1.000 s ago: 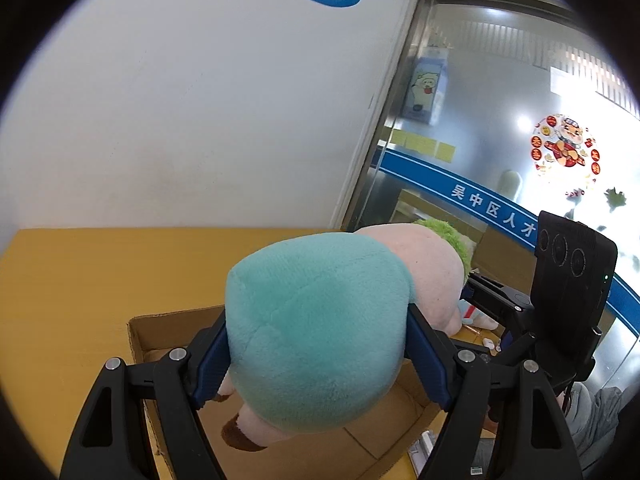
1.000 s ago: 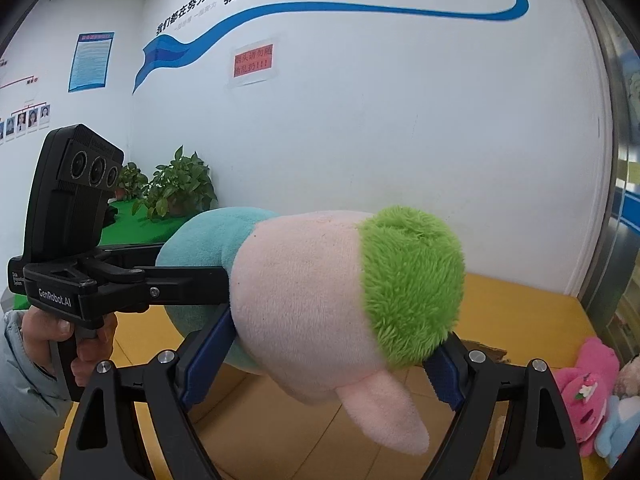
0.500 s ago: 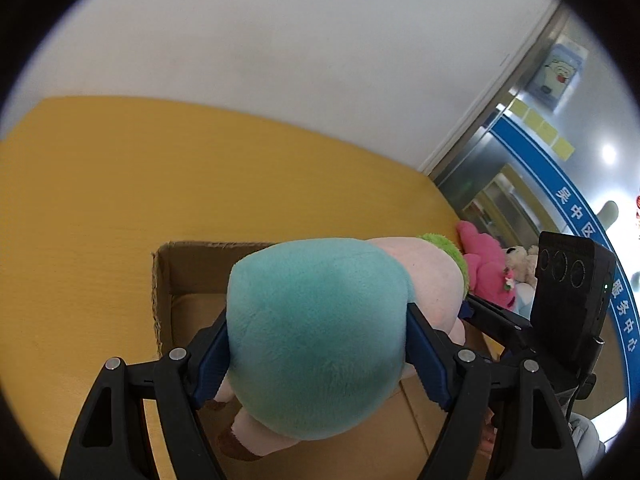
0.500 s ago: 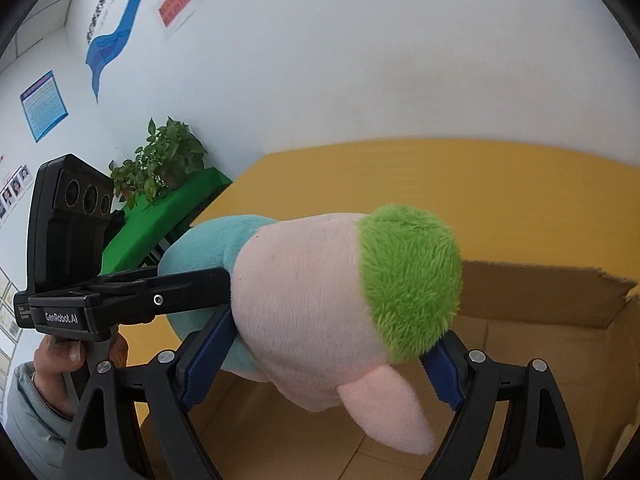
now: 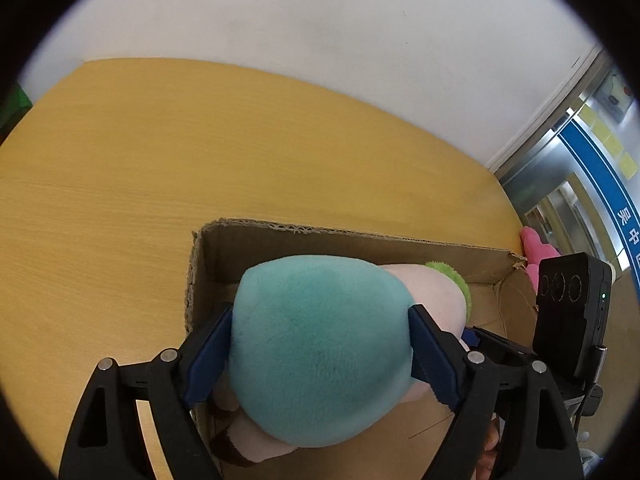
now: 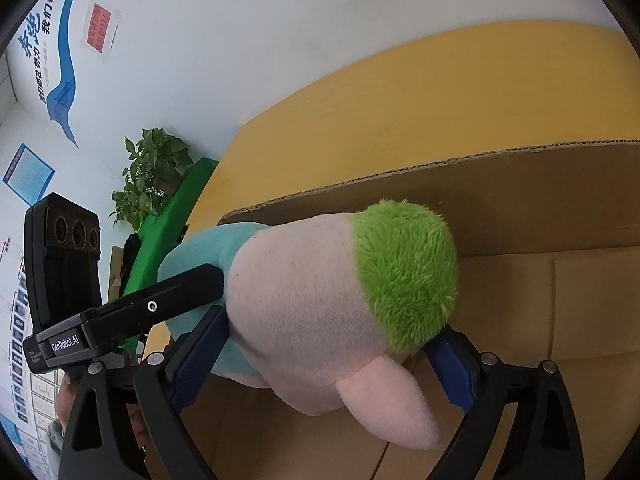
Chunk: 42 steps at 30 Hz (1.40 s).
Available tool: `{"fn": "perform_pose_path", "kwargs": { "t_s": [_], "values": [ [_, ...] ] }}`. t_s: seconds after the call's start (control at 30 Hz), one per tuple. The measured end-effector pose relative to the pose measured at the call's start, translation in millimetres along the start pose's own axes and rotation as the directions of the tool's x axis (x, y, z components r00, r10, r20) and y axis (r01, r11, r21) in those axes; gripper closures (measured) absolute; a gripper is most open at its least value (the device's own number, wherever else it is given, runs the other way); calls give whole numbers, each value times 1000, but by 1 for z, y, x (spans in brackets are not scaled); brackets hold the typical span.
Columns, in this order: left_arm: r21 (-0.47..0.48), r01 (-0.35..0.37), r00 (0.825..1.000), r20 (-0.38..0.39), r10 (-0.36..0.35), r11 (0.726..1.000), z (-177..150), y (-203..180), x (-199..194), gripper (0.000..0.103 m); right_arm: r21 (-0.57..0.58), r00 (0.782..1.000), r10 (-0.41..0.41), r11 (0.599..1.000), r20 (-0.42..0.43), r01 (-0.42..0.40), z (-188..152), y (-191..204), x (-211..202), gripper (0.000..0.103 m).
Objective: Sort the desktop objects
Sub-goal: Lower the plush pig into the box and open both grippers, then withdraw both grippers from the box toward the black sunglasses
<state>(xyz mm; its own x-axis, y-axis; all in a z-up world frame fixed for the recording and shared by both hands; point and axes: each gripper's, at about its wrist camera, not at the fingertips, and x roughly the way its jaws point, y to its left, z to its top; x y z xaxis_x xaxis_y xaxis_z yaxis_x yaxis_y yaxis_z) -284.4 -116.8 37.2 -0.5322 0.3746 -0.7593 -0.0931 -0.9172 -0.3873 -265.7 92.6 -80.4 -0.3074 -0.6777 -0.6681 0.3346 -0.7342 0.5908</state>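
Both grippers clamp the plush toy (image 5: 320, 360) at frame centre, left gripper (image 5: 320, 364) on its teal body, right gripper (image 6: 328, 360) on its pink head, sharing the bulky load above the open cardboard box (image 5: 360, 236), presumably for lowering inside.

The left gripper's (image 6: 132, 316) black body carried the white brand mark "GenRobot.AI". On the white wall (image 6: 280, 40), large blue characters read "奔跑", with a partly cropped line beside them beginning "我们都". A red notice (image 6: 99, 29) on that wall was illegible. The blue door band (image 5: 618, 200) showed white characters "吴中".
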Motion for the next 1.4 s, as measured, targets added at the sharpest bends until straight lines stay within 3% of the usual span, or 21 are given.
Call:
{"fn": "perform_pose_path", "kwargs": {
  "t_s": [0.1, 0.27, 0.37, 0.5, 0.57, 0.7, 0.8, 0.83, 1.0, 1.07, 1.2, 1.3, 1.4],
  "values": [
    [5, -24, 997, 73, 24, 1000, 0, 3, -27, 18, -47, 999, -42, 998, -10, 41, -7, 4, -5, 1],
    [115, -85, 976, 209, 59, 990, -18, -20, -90, 18, -127, 987, -134, 981, 85, 144, -9, 36, -56, 1],
    [190, -115, 963, 262, 62, 975, -44, -40, -123, 16, -231, 967, -194, 946, 164, 228, -28, 63, -104, 0],
    [268, -100, 961, 274, 24, 958, -84, -66, -157, 16, -296, 939, -278, 897, 201, 329, -67, 86, -155, 0],
    [309, -117, 949, 314, 15, 944, -107, -96, -169, 16, -323, 924, -313, 870, 220, 372, -89, 98, -175, 0],
    [377, -164, 909, 416, -9, 912, -167, -133, -206, 12, -351, 879, -374, 813, 295, 464, -142, 125, -211, 0],
    [393, -178, 891, 453, -22, 902, -201, -150, -217, 11, -333, 819, -431, 762, 380, 555, -187, 128, -242, 0],
    [391, -179, 891, 454, -21, 903, -210, -154, -215, 11, -327, 814, -432, 761, 387, 560, -191, 129, -246, 0],
    [334, -203, 914, 403, 55, 920, -232, -142, -193, 11, -308, 806, -455, 759, 379, 573, -221, 103, -249, 0],
    [321, -214, 922, 379, 82, 922, -236, -130, -180, 11, -302, 814, -457, 768, 358, 564, -226, 82, -240, 0],
    [256, -223, 950, 275, 150, 941, -239, -98, -144, 11, -222, 866, -444, 842, 229, 491, -227, 38, -213, 0],
    [206, -240, 959, 205, 198, 949, -243, -79, -122, 12, -194, 878, -426, 863, 218, 467, -232, 27, -210, 0],
    [238, -256, 952, 228, 203, 937, -250, -81, -120, 12, -176, 887, -418, 875, 197, 452, -236, 25, -212, 0]
  ]
}}
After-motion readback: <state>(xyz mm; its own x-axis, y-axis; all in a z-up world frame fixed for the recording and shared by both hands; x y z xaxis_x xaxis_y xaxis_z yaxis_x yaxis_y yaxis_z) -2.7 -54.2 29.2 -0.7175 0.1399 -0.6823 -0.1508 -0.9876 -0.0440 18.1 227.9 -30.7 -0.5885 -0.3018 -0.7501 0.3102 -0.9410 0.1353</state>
